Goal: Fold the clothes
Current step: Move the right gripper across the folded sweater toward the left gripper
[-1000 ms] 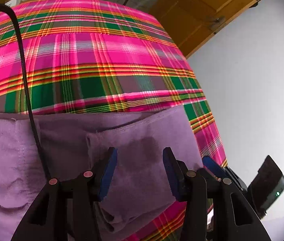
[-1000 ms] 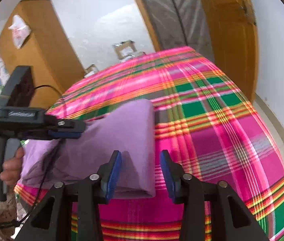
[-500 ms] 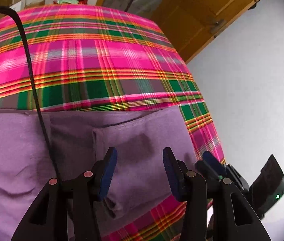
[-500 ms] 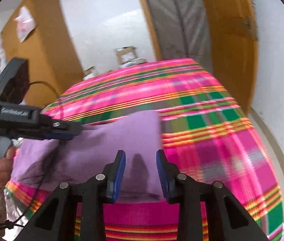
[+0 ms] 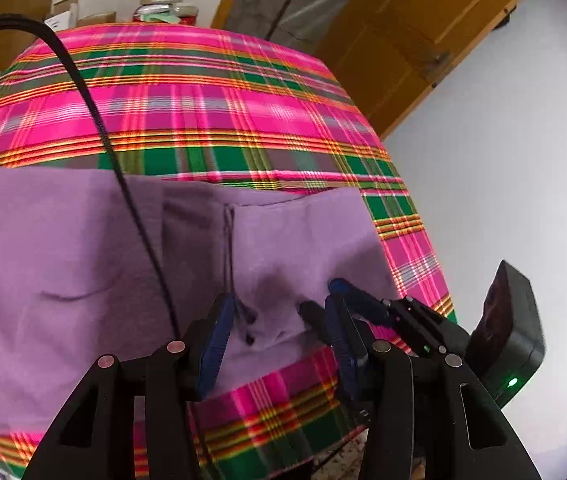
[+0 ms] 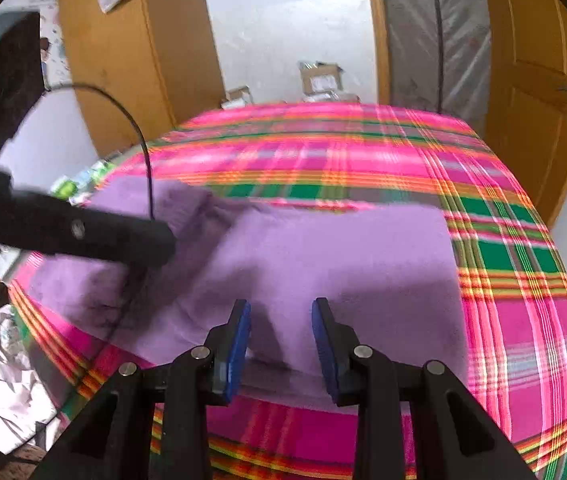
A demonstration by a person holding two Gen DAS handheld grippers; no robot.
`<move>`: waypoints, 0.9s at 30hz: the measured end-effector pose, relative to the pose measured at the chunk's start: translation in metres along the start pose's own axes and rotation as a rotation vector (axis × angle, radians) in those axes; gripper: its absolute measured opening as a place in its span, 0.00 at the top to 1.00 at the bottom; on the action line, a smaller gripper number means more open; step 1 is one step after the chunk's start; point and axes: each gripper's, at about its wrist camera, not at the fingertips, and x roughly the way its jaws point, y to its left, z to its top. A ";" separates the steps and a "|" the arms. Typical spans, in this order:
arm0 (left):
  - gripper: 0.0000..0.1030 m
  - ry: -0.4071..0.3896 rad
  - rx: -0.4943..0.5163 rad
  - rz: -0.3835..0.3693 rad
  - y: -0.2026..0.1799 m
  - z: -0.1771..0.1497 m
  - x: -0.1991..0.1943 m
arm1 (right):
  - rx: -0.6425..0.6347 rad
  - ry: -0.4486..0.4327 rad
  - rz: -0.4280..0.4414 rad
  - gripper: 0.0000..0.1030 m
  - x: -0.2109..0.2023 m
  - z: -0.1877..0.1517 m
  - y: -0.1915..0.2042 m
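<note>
Garment: purple garment lay flat on the plaid bedcover, one layer doubled over near the front edge.
Left tongs: parted, gripping nothing.
Right tongs: parted, empty.
Progress: partly folded; further folds looked likely.

Matt purple knit garment, shiny plaid woven bedcover, glossy wooden door

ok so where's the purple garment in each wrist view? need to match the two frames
Left wrist: the purple garment fills the lower left and centre, running under the open left gripper.
Right wrist: the same garment lies across the middle, ahead of the open right gripper.
Shared landmark: the pink plaid cloth beneath the garment; the wooden door behind also shows in both.
</note>
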 end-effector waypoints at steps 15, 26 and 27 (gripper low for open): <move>0.52 -0.059 0.027 -0.072 -0.018 -0.020 -0.033 | -0.011 0.043 -0.028 0.68 0.017 -0.005 0.019; 0.52 -0.116 0.017 -0.074 -0.004 -0.039 -0.055 | 0.016 -0.020 0.001 0.68 -0.001 -0.008 0.031; 0.52 -0.125 0.017 -0.058 0.000 -0.041 -0.058 | 0.007 -0.029 0.011 0.68 -0.002 -0.008 0.034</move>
